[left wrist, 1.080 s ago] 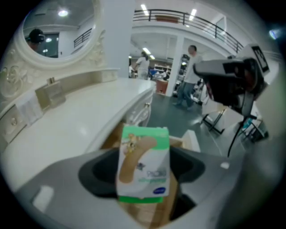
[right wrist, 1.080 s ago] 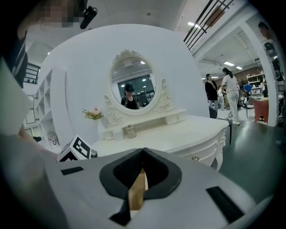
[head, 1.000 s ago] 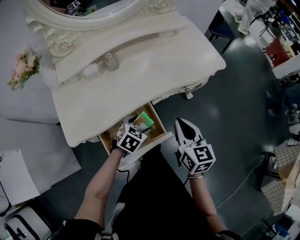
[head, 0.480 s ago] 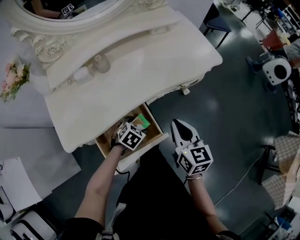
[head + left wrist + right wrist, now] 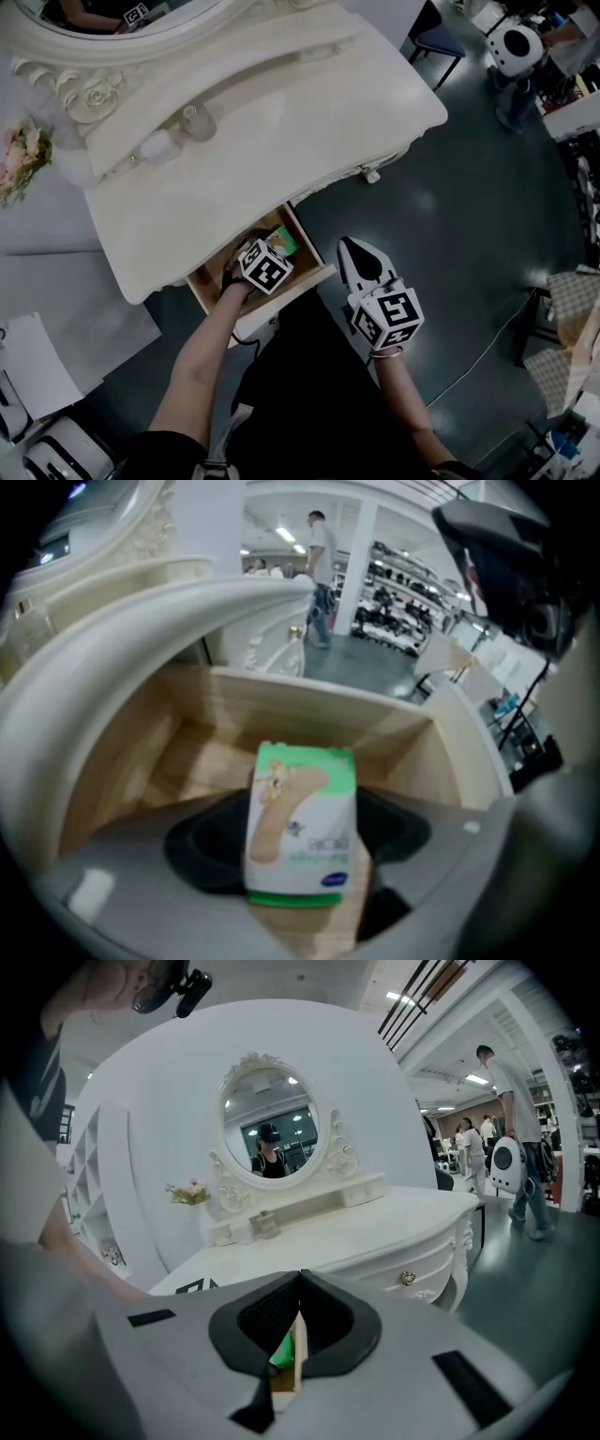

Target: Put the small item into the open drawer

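Open wooden drawer [image 5: 312, 246] of a white dressing table [image 5: 281, 122], frame centre: left gripper [image 5: 270, 253] inside beside a green-and-white box [image 5: 284, 241]; right gripper [image 5: 352, 248], jaws together, over dark floor [image 5: 450, 216], centre right.

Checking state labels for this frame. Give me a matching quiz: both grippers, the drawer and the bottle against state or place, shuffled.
Things:
1. left gripper
2. right gripper
3. drawer
4. glass bottle

States or places:
A. standing on the dresser top
B. fingers shut, nothing between them
C. pulled open, bare wood inside
D. fingers closed on the green-and-white box

Pairs: 1-D, 2-B, 3-C, 4-A
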A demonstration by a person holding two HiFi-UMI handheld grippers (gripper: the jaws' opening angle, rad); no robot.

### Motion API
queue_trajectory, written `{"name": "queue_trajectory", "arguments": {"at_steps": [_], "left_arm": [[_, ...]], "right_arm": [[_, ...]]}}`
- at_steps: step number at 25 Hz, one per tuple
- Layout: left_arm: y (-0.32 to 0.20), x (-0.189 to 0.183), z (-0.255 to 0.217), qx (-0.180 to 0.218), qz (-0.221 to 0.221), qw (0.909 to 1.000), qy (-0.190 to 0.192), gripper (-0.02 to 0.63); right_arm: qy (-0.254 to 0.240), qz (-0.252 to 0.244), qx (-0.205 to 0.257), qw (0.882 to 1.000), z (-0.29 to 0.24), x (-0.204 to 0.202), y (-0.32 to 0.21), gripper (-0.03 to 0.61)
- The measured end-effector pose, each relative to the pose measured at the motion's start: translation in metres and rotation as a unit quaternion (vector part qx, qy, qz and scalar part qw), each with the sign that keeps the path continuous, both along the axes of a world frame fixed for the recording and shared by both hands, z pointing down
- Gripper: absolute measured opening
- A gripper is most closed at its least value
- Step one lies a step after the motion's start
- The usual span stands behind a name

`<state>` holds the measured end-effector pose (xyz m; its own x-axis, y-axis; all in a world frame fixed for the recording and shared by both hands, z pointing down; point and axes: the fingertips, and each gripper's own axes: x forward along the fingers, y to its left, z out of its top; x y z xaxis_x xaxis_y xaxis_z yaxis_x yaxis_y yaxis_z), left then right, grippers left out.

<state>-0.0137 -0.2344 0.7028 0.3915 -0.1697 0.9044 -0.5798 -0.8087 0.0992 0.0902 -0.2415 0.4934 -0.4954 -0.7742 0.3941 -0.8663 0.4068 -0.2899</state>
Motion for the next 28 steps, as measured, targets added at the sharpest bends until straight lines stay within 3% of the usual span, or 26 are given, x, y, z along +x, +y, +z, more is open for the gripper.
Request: {"name": "queue_trajectory", "arguments": {"at_steps": [20, 28], "left_arm": [[0.002, 0.001, 0.016, -0.011, 0.023, 0.9993, -0.027, 0.356], [-0.008, -0.004, 0.006, 0.009, -0.002, 0.9997, -0.024, 0.38]], "right_arm": [[-0.005, 0.002, -0.011, 1.0, 0.005, 0.005, -0.001, 0.005], [-0.006, -0.003, -0.01, 1.0, 0.005, 0.002, 0.001, 0.005]]}}
